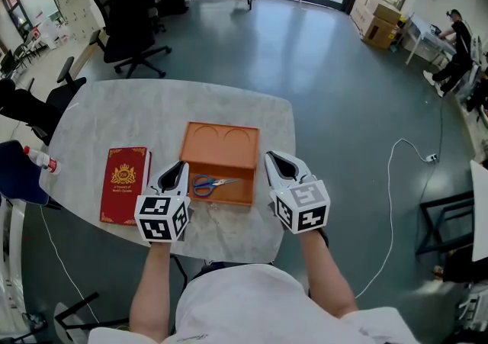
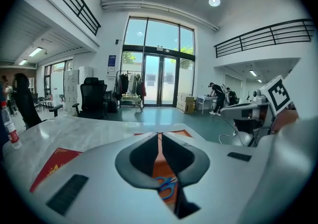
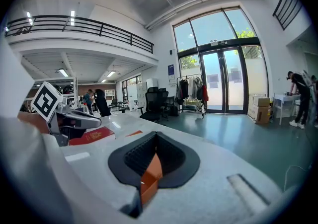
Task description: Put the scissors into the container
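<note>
Marble table: red book beside container

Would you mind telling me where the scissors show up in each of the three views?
Head view: the scissors lie inside the orange container, at the picture's centre.
Left gripper view: the scissors sit low centre, only the blue handles showing between the jaws.
Right gripper view: not in it.
Shared landmark: the red book.
</note>
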Demonstrator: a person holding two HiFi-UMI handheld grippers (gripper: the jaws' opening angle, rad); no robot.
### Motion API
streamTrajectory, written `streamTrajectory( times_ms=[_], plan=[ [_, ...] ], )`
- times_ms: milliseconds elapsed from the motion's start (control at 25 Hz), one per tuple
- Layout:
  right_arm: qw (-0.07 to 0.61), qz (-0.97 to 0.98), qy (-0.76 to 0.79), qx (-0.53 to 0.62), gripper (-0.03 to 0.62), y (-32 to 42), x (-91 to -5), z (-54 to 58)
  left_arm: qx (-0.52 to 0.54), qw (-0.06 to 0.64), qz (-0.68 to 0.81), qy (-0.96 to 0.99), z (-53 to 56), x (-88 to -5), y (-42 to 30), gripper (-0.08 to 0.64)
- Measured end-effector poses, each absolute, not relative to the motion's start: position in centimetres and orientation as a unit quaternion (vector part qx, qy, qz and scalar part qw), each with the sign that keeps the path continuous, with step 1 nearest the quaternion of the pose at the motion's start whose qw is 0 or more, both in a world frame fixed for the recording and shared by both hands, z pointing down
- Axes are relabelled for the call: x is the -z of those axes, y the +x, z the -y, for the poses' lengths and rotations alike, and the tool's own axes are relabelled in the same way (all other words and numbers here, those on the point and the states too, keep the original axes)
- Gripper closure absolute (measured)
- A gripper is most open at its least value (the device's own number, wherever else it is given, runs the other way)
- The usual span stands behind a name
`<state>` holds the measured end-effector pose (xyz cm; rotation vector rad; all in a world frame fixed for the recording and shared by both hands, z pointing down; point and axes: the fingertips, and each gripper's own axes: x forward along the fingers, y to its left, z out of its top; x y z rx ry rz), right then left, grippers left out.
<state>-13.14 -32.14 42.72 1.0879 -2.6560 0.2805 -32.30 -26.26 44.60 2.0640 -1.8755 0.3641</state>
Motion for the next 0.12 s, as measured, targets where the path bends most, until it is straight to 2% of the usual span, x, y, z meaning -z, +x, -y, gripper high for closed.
streamTrajectory(
  times_ms=[120],
  plan=[
    [0.129, 0.913, 0.374, -0.096, 0.587, -13.25, -42.81, 32.08, -0.131, 0.164, 0.656, 0.725, 26.22, -44.88, -32.28, 0.531]
  ],
)
